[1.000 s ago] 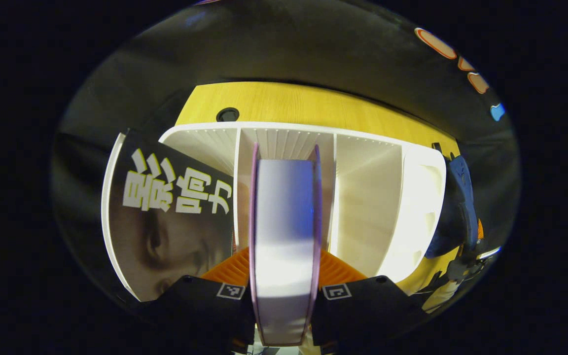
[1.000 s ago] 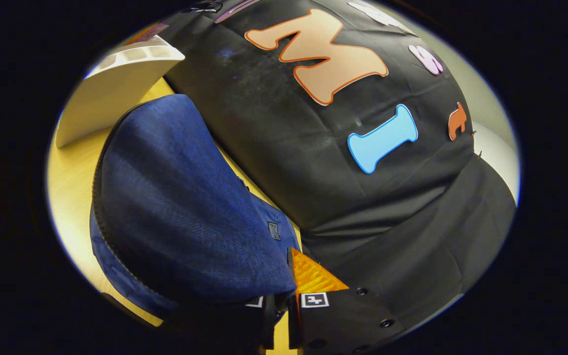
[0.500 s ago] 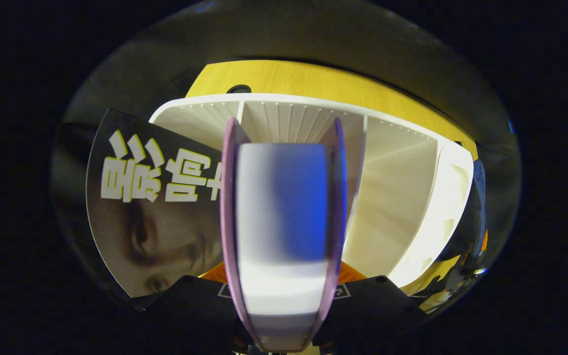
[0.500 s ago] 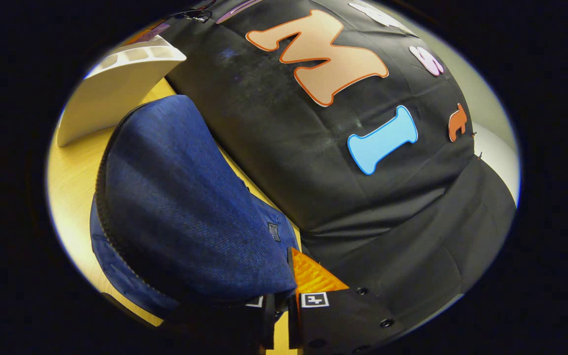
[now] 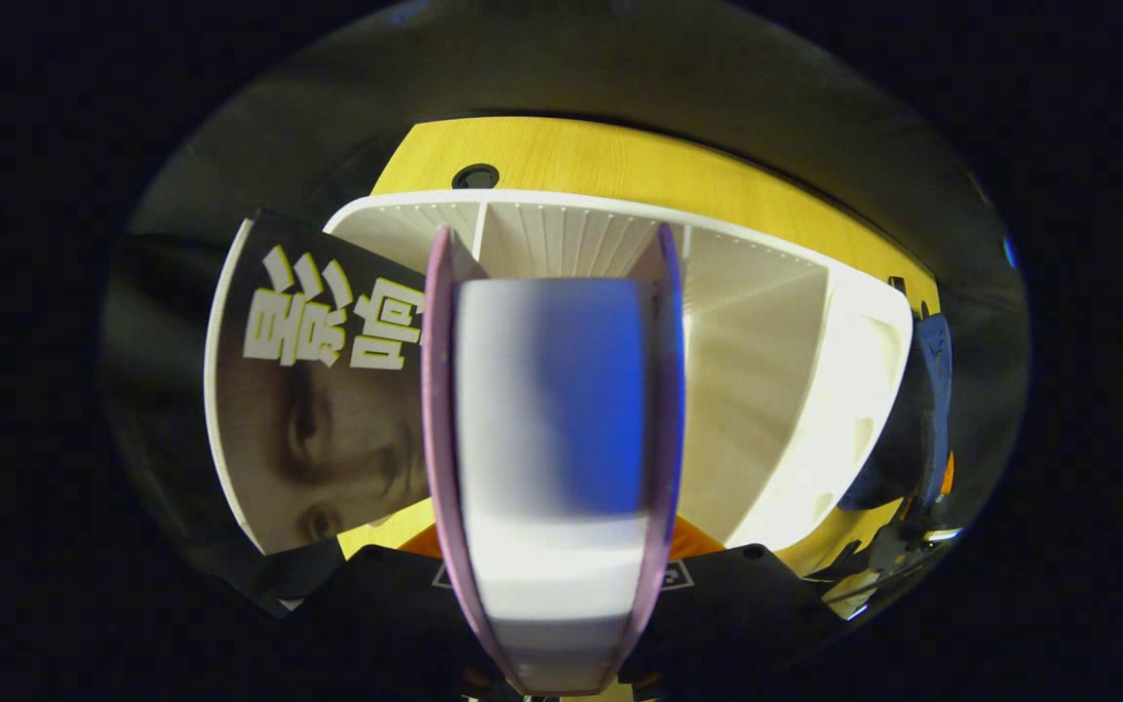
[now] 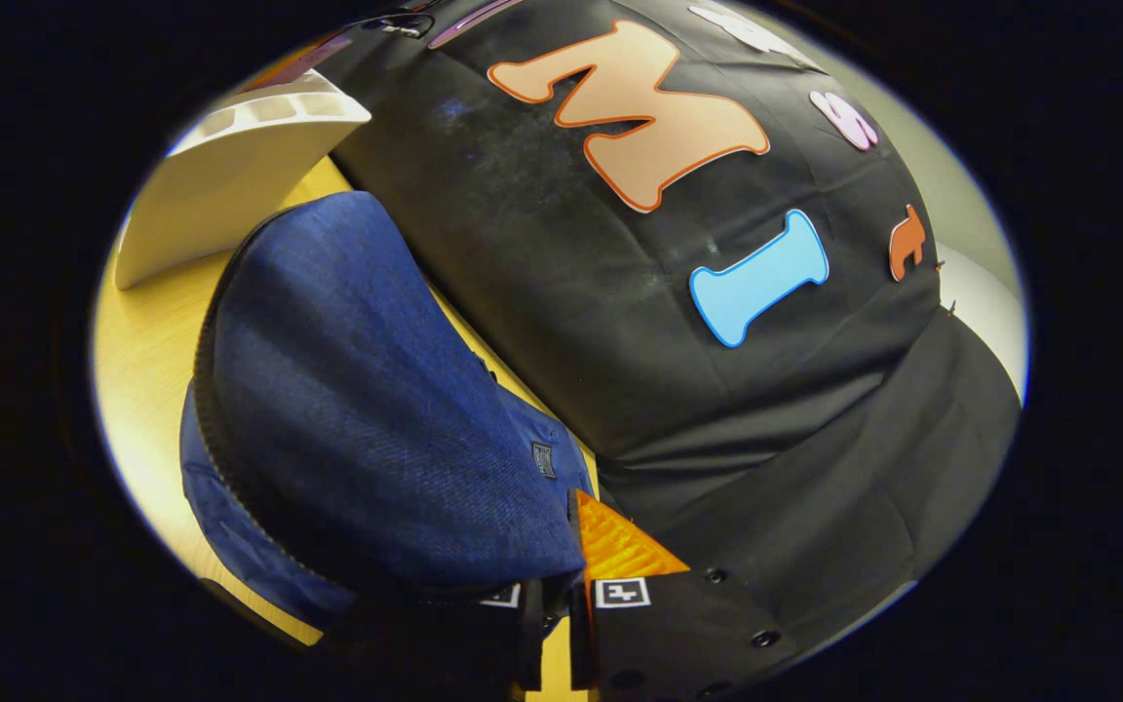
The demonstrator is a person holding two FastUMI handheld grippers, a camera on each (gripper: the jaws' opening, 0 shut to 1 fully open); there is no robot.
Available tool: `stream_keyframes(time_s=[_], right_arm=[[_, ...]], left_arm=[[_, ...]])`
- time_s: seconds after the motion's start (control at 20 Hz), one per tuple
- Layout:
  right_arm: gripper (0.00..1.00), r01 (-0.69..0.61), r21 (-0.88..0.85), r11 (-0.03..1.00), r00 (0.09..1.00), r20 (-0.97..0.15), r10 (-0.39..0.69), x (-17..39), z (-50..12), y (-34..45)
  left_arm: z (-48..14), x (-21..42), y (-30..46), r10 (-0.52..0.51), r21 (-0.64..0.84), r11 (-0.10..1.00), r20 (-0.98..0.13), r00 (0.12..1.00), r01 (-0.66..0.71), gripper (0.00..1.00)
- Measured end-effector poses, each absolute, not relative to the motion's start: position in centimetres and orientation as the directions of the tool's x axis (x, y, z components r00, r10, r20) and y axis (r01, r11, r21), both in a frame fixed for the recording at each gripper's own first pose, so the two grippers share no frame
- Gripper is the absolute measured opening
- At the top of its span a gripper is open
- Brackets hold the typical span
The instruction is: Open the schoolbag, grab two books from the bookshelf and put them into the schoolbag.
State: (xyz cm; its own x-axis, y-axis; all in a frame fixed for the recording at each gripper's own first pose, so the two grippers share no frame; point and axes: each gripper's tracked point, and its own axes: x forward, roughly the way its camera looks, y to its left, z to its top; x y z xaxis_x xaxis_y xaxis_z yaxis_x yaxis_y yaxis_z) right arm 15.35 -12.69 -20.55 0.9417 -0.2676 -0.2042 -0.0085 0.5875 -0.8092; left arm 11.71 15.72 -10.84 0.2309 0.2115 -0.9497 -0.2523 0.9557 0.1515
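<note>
Two fingers of the left gripper point(image 5: 554, 585) are pressed against the covers of a purple-edged book point(image 5: 552, 458), which is held spine-down between them in the left gripper view, its pale page block turned toward the camera and blurred. Behind the held book a white bookshelf point(image 5: 795, 370) is seen, its ribbed back panel and upright dividers forming several compartments. To the left of the held book, a second book with a dark cover point(image 5: 318, 390) is seen leaning at the shelf's left end. The shelf is set on a yellow wooden table point(image 5: 620, 166), in which a round dark hole is visible near the far edge. At the right rim of this view a strip of the blue schoolbag point(image 5: 932, 390) is visible just beside the shelf's outer wall.

In the right gripper view the right gripper point(image 6: 554, 609) is drawn nearly closed, with only a thin slit left between the fingers, and the edge of the blue schoolbag point(image 6: 367, 409) appears to be pinched there, though the contact itself is hidden by the cloth. The bag's flap is raised, and a zip line is traced along its left edge. Beyond it, the end of the white bookshelf point(image 6: 230, 185) and the table point(image 6: 147, 351) are visible.
</note>
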Motion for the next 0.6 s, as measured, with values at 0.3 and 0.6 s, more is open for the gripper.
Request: stream_keyframes(time_s=[0.3,0.6], right_arm=[[0.10,-0.005,-0.797,0.604,0.943,-0.205,-0.262,15.1,-20.5,-12.8],[0.11,-0.001,-0.781,0.625,0.946,-0.202,-0.252,15.0,-20.1,-13.0]], left_arm=[[-6.5,7.5,13.3,0.216,0.159,0.959,-0.945,0.244,-0.233,0.40],[-0.6,4.0,10.1,0.173,0.073,0.955,-0.925,0.337,-0.289,0.40]])
